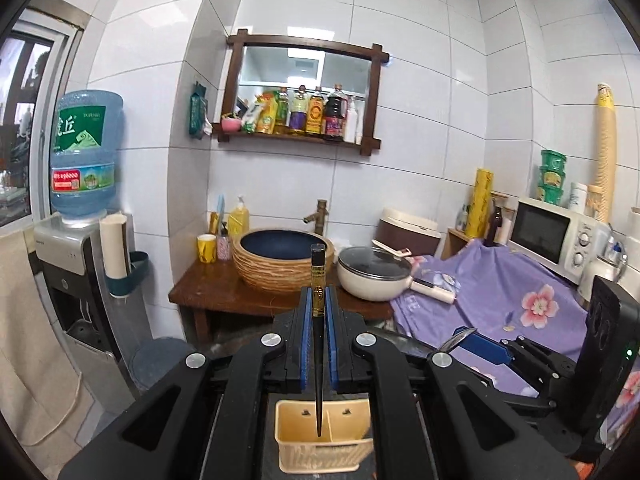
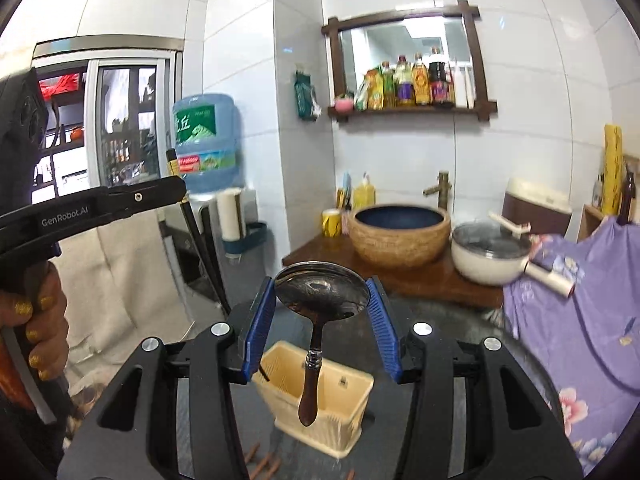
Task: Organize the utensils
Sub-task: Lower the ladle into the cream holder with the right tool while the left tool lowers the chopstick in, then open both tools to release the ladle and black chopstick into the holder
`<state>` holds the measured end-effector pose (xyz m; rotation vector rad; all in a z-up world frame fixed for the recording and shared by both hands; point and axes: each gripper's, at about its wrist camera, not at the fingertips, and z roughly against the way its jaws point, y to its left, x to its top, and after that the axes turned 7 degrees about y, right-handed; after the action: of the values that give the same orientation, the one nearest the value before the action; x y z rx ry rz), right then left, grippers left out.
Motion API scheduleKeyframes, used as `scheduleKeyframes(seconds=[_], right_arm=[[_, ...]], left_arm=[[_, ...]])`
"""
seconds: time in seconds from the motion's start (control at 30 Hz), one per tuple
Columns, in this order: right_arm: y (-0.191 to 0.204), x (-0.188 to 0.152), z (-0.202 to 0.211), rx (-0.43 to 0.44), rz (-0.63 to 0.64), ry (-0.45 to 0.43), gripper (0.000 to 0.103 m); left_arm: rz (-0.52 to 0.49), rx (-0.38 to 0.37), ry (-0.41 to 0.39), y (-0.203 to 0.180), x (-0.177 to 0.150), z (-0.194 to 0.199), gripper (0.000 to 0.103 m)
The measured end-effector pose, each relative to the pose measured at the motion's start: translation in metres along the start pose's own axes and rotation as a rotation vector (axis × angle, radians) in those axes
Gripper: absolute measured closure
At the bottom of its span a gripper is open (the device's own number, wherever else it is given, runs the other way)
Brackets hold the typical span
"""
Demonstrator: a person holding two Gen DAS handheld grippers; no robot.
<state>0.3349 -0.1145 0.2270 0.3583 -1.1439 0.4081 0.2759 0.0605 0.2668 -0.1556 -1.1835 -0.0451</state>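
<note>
White-tiled kitchen w/ dark table; cream utensil holder (image 2: 316,396) sits near, below both grippers. Left gripper (image 1: 319,300) is clenched on black chopsticks (image 1: 319,344), upright, tips down. Right gripper (image 2: 322,300), approx. half-open, grasps spoon (image 2: 320,292) by its bowl, handle hanging down over the holder.

place: home kitchen | walls: white tiles | signs: condiment-bottle shelf (image 1: 298,114), microwave (image 1: 550,234), lidded pan (image 1: 374,274), basin sink (image 1: 282,258) with tap (image 1: 318,216), water dispenser (image 1: 82,208)
</note>
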Motion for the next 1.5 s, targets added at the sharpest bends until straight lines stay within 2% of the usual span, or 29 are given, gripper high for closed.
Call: scheduleKeyframes(seconds=[0.1, 0.23, 0.43, 0.63, 1.07, 1.37, 1.5], right_arm=[[0.002, -0.001, -0.016, -0.030, 0.006, -0.009, 0.056], [0.000, -0.020, -0.043, -0.050, 0.008, 0.007, 0.056], [0.000, -0.058, -0.076, -0.078, 0.019, 0.064, 0.056], [-0.003, -0.083, -0.091, -0.077, 0.005, 0.113, 0.056], [0.002, -0.109, -0.103, -0.074, 0.022, 0.158, 0.056], [0.004, -0.109, -0.105, -0.081, 0.035, 0.155, 0.056], [0.005, -0.110, -0.102, -0.085, 0.041, 0.135, 0.046]], left_arm=[[0.001, 0.022, 0.009, -0.001, -0.003, -0.017, 0.096], [-0.001, 0.070, 0.033, 0.001, -0.021, -0.043, 0.096], [0.038, 0.072, 0.109, 0.013, -0.051, -0.077, 0.096], [0.047, 0.064, 0.178, 0.017, -0.078, -0.100, 0.096], [0.054, 0.060, 0.253, 0.019, -0.106, -0.120, 0.096], [0.050, 0.069, 0.246, 0.022, -0.110, -0.122, 0.096], [0.052, 0.069, 0.236, 0.023, -0.111, -0.120, 0.095]])
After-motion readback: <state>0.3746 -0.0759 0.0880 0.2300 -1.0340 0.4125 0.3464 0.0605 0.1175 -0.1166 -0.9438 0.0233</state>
